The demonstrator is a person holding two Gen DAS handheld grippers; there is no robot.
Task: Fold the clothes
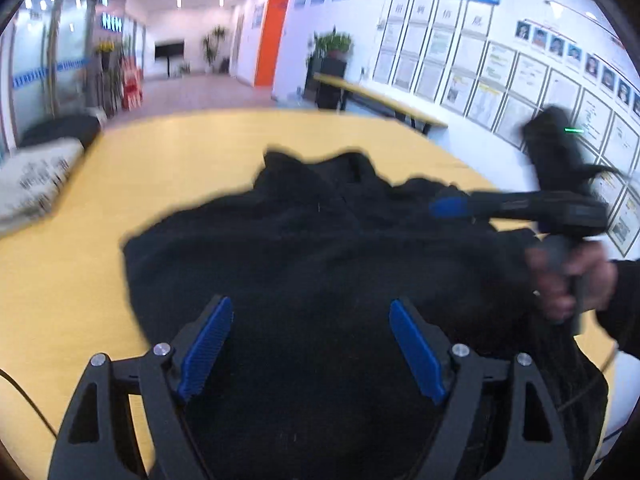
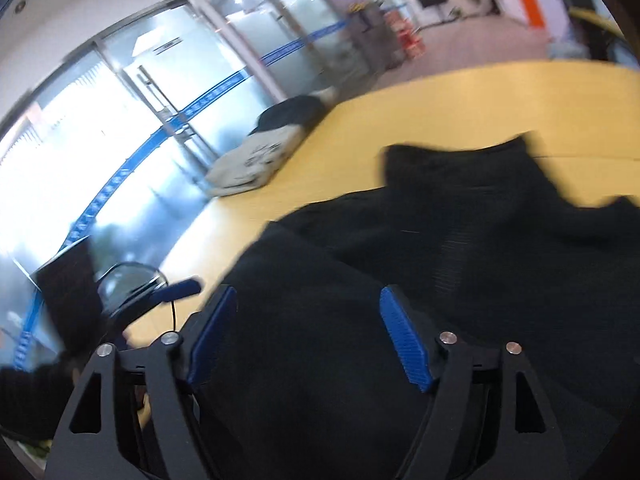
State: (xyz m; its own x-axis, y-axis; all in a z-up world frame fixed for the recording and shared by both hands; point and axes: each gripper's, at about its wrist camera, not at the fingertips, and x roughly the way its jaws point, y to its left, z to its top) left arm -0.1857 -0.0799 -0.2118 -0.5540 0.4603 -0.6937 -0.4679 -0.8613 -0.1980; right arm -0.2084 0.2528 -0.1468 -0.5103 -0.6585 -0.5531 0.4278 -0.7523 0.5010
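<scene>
A black garment (image 1: 304, 248) lies crumpled on the yellow table (image 1: 168, 148); it also shows in the right wrist view (image 2: 460, 264). My left gripper (image 1: 310, 320) is open just above the garment's near part, with nothing between its blue pads. My right gripper (image 2: 308, 320) is open over the garment too. In the left wrist view the right gripper's blue fingertips (image 1: 450, 206) reach in from the right over the cloth, held by a hand (image 1: 568, 276). The left gripper's fingertip (image 2: 180, 289) shows at the left of the right wrist view.
A folded white printed garment (image 1: 36, 184) lies at the table's left edge, with a dark one (image 1: 60, 130) behind it; both show in the right wrist view (image 2: 256, 160). A second yellow table (image 1: 376, 96) stands by the wall. Glass doors (image 2: 160, 120) are beyond the table.
</scene>
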